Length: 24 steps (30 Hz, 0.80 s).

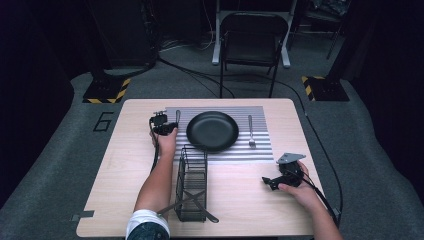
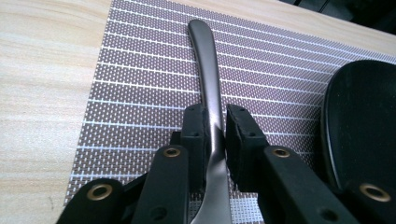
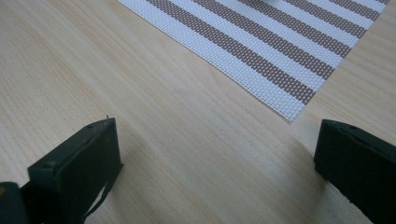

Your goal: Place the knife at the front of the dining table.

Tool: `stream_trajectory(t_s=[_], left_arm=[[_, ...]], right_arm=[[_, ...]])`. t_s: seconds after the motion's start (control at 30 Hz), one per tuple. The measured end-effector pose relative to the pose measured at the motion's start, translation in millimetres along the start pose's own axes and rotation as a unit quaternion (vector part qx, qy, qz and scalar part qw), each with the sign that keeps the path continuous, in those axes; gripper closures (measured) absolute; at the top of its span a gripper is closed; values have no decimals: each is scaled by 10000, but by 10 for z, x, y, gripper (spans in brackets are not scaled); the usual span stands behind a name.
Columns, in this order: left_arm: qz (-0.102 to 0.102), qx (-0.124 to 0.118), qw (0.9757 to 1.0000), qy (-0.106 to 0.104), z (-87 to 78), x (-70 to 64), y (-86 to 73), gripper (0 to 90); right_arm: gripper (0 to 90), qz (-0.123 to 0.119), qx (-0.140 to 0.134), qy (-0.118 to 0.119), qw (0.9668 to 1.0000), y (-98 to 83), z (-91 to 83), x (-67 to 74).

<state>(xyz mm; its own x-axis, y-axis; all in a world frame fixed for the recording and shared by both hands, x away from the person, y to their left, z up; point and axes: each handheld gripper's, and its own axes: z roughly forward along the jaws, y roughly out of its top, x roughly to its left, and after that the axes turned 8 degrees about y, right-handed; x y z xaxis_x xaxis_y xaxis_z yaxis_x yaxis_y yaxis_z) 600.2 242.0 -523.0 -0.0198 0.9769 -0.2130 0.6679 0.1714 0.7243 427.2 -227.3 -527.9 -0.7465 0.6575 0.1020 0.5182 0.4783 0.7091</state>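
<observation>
Left tongs pinch a smooth metal handle, perhaps a knife's; right tongs released.

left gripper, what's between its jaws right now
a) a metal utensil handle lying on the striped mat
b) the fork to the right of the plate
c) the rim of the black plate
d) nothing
a, in the left gripper view the left gripper has its jaws set on either side of a slim metal utensil handle that lies along the striped mat, with the black plate off to one side.
</observation>
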Motion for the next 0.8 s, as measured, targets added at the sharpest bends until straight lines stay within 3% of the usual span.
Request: stream_trajectory(t_s=[0.27, 0.53, 0.6, 0.77, 0.8], left_arm=[[-46, -108, 9999, -100, -42, 52, 20, 660], [-28, -217, 9994, -253, -211, 93, 28, 624], [73, -81, 9993, -364, -273, 112, -3, 602], [227, 32, 9992, -331, -339, 151, -67, 587], [223, 55, 9988, -438, -368, 172, -103, 587]], right_arm=[[0, 0, 0, 1, 10000, 0, 0, 0], [0, 0, 0, 1, 10000, 0, 0, 0], [0, 0, 0, 0, 10000, 0, 0, 0], [0, 1, 1, 0, 10000, 0, 0, 0], [0, 1, 1, 0, 10000, 0, 0, 0]])
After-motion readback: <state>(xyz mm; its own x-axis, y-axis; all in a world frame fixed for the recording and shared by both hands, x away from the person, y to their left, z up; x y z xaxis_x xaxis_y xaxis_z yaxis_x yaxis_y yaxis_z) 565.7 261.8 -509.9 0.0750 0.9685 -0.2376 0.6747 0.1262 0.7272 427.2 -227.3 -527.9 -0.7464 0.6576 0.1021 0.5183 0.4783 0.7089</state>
